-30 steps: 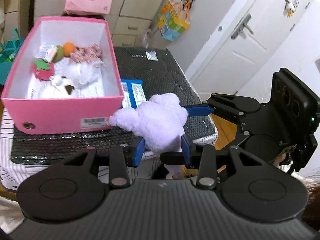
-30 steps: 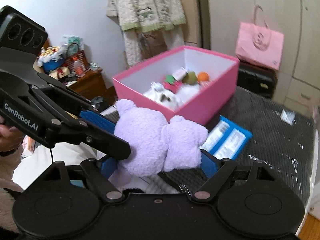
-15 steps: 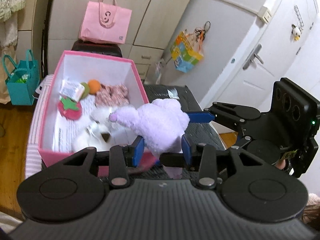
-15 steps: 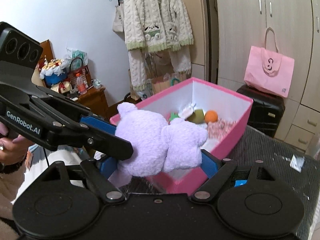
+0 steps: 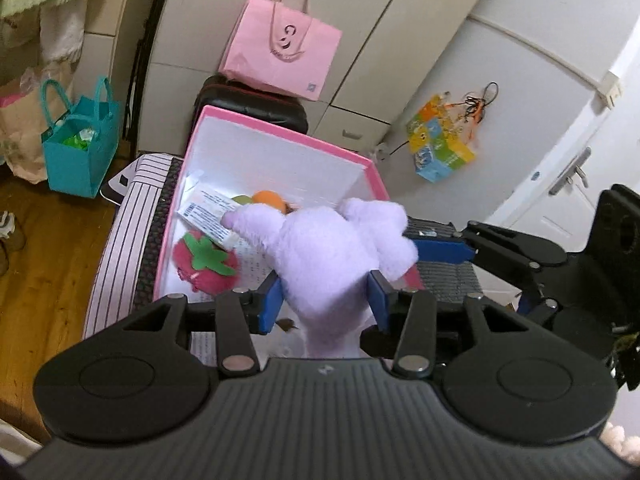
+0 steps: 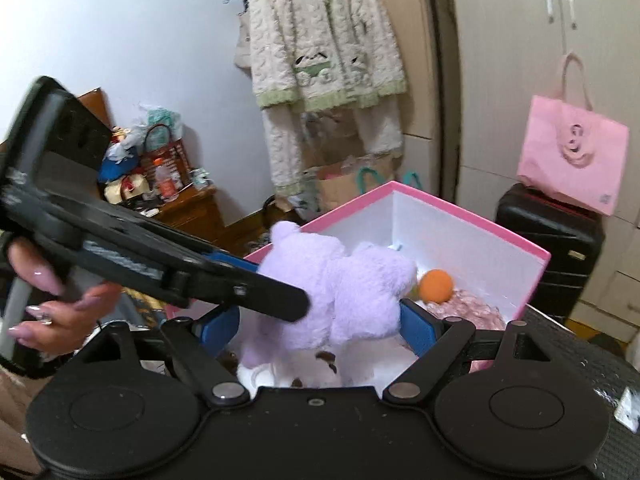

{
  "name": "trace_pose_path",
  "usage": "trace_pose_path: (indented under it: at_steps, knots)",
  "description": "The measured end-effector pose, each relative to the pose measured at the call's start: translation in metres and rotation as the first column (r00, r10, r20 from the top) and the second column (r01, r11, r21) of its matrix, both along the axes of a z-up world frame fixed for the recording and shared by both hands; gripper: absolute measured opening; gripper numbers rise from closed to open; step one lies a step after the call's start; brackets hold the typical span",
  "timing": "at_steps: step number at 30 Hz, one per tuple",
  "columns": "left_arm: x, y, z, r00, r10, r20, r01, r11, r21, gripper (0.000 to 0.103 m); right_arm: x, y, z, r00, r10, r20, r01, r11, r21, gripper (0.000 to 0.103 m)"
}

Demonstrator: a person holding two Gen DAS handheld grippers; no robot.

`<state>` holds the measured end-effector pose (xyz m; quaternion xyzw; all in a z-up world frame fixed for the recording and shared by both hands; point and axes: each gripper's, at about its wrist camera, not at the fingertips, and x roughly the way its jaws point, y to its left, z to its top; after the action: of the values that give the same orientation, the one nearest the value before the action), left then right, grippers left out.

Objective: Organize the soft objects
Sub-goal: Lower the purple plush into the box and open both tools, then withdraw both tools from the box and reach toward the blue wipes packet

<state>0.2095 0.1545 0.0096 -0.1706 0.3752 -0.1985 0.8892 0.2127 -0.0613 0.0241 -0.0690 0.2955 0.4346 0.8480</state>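
Our left gripper (image 5: 326, 300) has just been easing its jaws apart, yet its blue pads (image 5: 270, 306) touch the purple plush toy (image 5: 320, 256). Our right gripper (image 6: 320, 320), spread wide, clasps the toy's other end. The toy hangs over the pink box (image 5: 280, 136), above the felt strawberry (image 5: 206, 260) and orange ball (image 6: 436, 286) inside. We should lower it, then release together. We can read no writing anywhere.

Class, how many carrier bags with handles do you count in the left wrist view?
3. A pink bag sits on the black case, a teal bag stands on the floor at left, and a multicoloured bag hangs at right. Others may be hidden.
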Motion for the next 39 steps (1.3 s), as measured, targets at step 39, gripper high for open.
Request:
trace_pose_path:
  at_steps: [39]
  knots:
    - [-0.115,-0.07,0.063,0.958,-0.225,0.177,0.146,0.916,0.374,0.056,-0.073,-0.086,0.043,0.994,-0.093,0.055,0.092,0.995,0.035,0.088]
